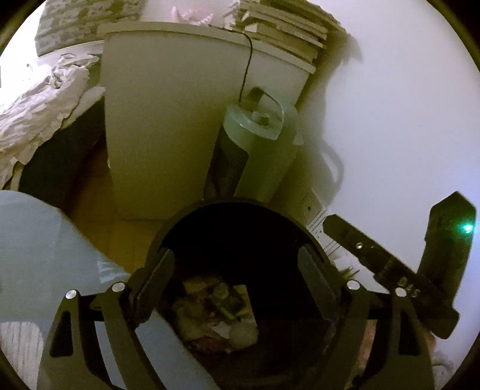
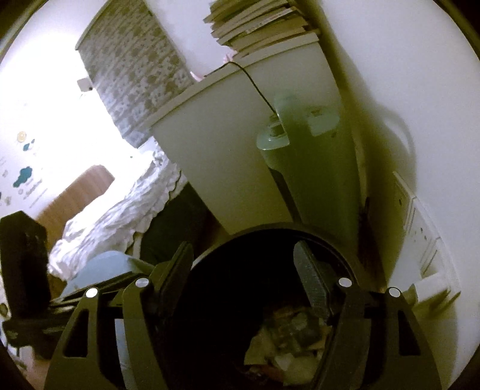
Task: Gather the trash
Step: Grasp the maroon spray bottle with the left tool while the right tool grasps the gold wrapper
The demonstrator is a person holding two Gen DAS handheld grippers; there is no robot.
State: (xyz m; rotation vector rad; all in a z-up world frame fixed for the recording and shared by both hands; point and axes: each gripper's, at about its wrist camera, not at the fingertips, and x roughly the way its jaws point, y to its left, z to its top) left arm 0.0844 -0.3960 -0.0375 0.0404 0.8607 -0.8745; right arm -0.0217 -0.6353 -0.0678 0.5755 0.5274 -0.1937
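A round black trash bin (image 1: 207, 210) stands on the floor under both grippers. Crumpled paper and wrappers (image 1: 216, 318) lie at its bottom, and the same trash (image 2: 291, 339) shows in the right wrist view. My left gripper (image 1: 235, 253) hangs open over the bin's mouth, with nothing between its fingers. My right gripper (image 2: 243, 247) is also open and empty above the bin rim (image 2: 270, 231). The right gripper's dark housing (image 1: 444, 240) with a green light sits close on the right in the left wrist view. The left gripper's housing (image 2: 24, 258) is at the left edge.
Behind the bin stand a white cabinet (image 1: 165, 135) and a pale green tower appliance (image 1: 261, 150) with a black cable. Books (image 2: 264, 27) are stacked on the cabinet. A bed with white bedding (image 2: 120, 210) lies left. A person's light blue trouser leg (image 1: 39, 246) is near. White wall right.
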